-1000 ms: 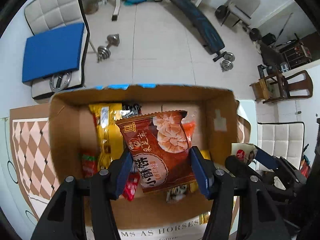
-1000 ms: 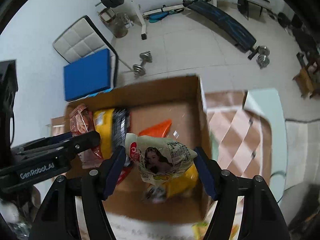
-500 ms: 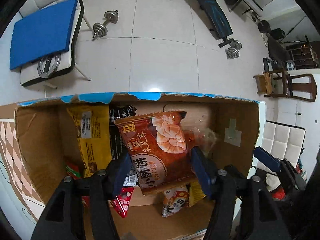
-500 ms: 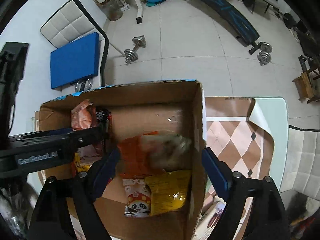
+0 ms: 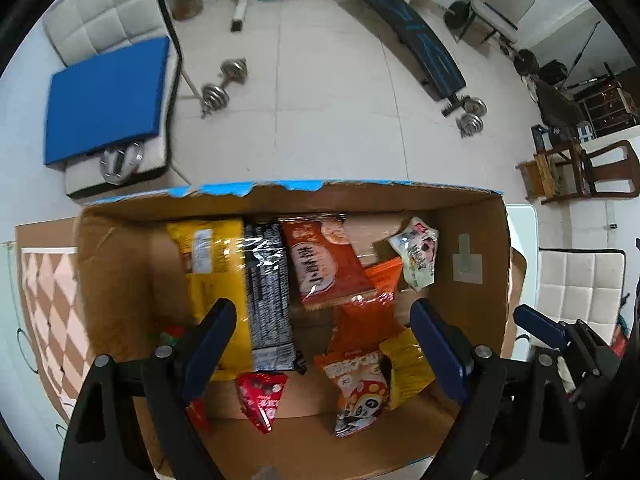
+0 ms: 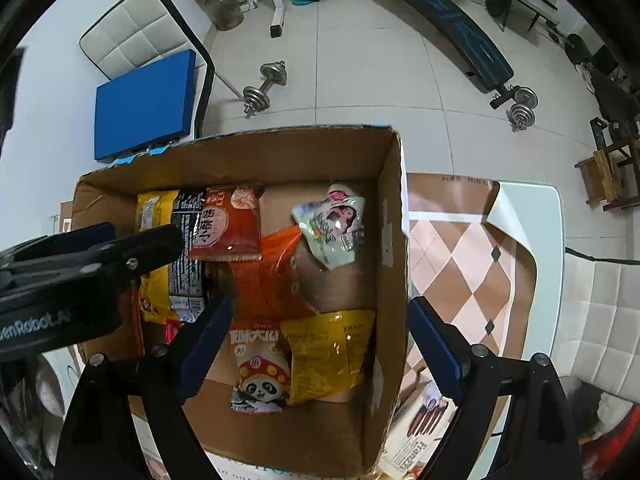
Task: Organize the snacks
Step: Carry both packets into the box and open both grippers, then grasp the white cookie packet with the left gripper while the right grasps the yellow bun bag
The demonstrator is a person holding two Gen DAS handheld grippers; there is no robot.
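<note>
Because the task is to gather loose snacks in one place, the cardboard box (image 5: 116, 272) sits open-topped on the checkered tablecloth (image 6: 472, 264), its walls high enough to keep packets from sliding back out. Along the left side of its floor lie the long packs, a yellow packet (image 5: 216, 280) and a black-and-white packet (image 5: 266, 292) side by side, which looks like a deliberate row that saves room. Beside them rests the red-brown shrimp cracker bag (image 5: 324, 264), lying partly over an orange bag (image 5: 372, 312), and the pale green pouch (image 6: 332, 228) lies tilted near the right wall. Nearer the front are a panda-print bag (image 6: 260, 368), a small yellow bag (image 6: 328, 352) and a small red packet (image 5: 260, 398). Above all this, the left gripper (image 5: 320, 344) points down into the box, its jaws having just been opening, now wide with nothing between them; the right gripper (image 6: 318, 346) hangs likewise, spread wide and empty, its jaws having just opened further. Outside the box, a boxed snack (image 6: 416, 432) lies on the table, probably next.
</note>
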